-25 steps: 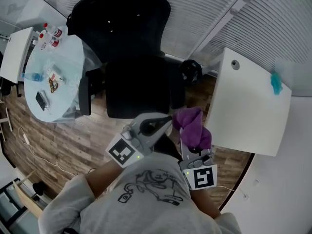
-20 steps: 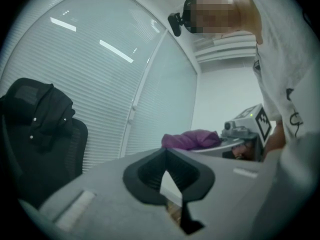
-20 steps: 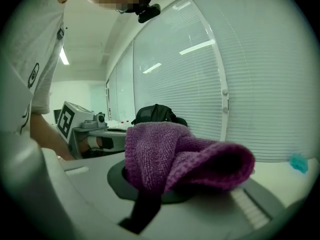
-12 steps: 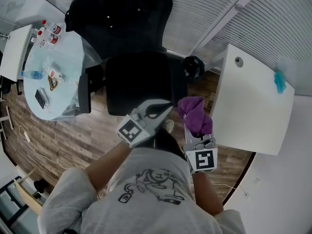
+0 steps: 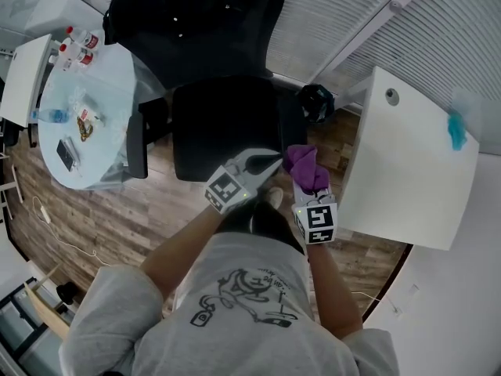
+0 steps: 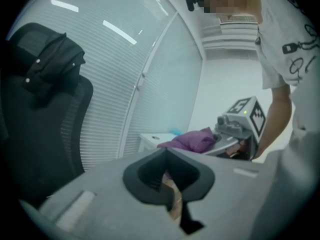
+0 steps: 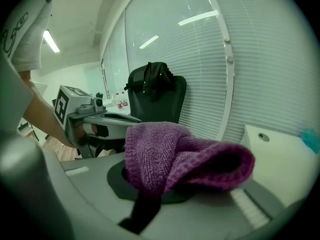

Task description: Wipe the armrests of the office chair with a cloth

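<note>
hanging bunched from the right gripper (image 5: 307, 185): one purple cloth (image 5: 304, 161), terry weave, folded over on itself. the jaws are closed on it, and in the right gripper view its loose end flops over the top of them. position: in the air at the front corner of the office chair (image 5: 223, 128) seat, near the armrest (image 5: 290, 124) on that side. contact with the chair cannot be told.

left gripper (image 5: 264, 163): jaws drawn together at the tips, nothing between them, held just beside the cloth at the seat's front edge.

second armrest (image 5: 135, 149): opposite side of the seat, well apart from both grippers.

chair back: black, with a dark garment (image 5: 184, 10) draped over its top.

surroundings: wood-pattern floor (image 5: 109, 210). round glass table (image 5: 106, 77) on the second armrest's side, carrying bottles (image 5: 78, 49) and a phone (image 5: 66, 155). white desk (image 5: 399, 171) on the cloth's side, with a teal item (image 5: 455, 131) near its far edge. slatted blinds (image 5: 438, 30) behind.
</note>
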A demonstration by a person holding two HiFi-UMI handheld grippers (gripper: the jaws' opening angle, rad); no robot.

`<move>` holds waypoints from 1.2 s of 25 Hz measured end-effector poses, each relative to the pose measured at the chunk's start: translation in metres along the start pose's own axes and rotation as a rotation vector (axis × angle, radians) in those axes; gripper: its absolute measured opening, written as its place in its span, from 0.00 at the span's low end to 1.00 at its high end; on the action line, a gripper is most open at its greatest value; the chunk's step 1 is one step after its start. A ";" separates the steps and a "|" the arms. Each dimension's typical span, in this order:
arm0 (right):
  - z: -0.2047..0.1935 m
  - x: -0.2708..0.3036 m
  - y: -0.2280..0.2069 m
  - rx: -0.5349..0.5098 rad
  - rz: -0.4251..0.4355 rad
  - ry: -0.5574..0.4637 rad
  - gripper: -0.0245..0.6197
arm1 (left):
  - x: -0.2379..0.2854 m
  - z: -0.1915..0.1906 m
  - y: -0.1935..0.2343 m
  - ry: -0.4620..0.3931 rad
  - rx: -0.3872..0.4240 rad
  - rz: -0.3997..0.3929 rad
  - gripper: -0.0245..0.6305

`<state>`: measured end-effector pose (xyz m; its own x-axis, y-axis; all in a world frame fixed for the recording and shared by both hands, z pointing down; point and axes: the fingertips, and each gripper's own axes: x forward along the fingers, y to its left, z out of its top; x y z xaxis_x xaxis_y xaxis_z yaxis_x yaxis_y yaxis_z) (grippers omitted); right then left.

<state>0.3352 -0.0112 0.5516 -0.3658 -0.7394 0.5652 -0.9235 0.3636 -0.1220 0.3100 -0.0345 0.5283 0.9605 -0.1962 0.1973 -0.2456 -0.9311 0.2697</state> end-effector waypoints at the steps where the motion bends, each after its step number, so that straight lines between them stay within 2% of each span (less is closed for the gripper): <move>1: -0.006 0.006 -0.001 0.001 0.004 0.013 0.09 | 0.002 -0.007 0.003 0.008 -0.004 -0.001 0.04; 7: -0.043 0.039 -0.011 0.005 0.012 0.102 0.09 | 0.014 -0.044 0.018 0.060 -0.031 0.007 0.04; 13: -0.094 0.066 -0.017 0.018 0.020 0.241 0.09 | 0.020 -0.062 0.019 0.098 -0.040 -0.002 0.04; 15: -0.103 0.069 -0.017 0.030 0.020 0.259 0.09 | 0.021 -0.067 0.020 0.108 -0.047 0.000 0.04; 30: -0.087 0.106 -0.037 0.035 0.041 0.267 0.09 | 0.010 -0.084 0.032 0.145 -0.069 0.010 0.04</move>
<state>0.3404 -0.0540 0.6866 -0.3638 -0.5470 0.7539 -0.9137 0.3671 -0.1745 0.3004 -0.0404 0.6176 0.9304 -0.1543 0.3325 -0.2682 -0.9049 0.3305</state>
